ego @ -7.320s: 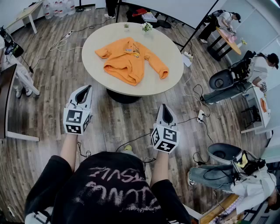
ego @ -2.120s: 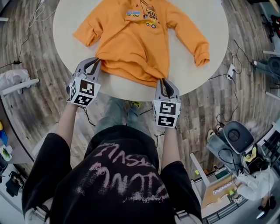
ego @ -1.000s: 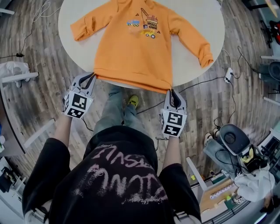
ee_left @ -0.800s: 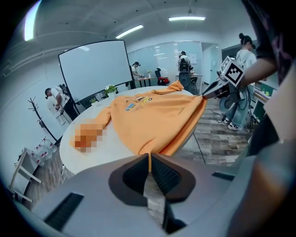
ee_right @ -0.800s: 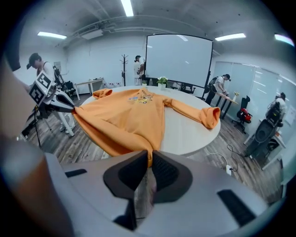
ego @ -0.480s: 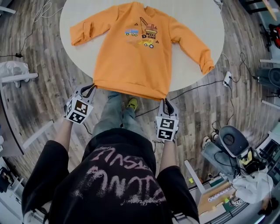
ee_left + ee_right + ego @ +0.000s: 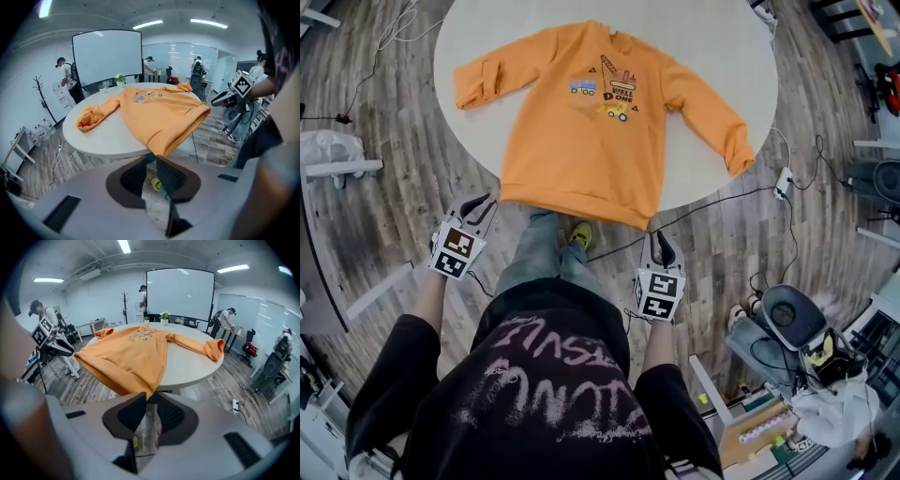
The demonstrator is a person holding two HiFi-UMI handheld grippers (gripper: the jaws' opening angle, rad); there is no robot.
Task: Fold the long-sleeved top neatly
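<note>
In the head view we see the orange top (image 7: pixel 591 141) lying flat on the round table (image 7: pixel 712 37), print side up and sleeves spread, with its hem hanging over the near edge. In the left gripper view, the left gripper (image 7: pixel 151 161) has its jaws a little apart and empty, just under one hem corner. In the right gripper view, the right gripper (image 7: pixel 150 401) shows the same: a narrow gap with nothing inside.

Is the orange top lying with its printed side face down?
No, the orange top lies on the table with its vehicle print facing up.
</note>
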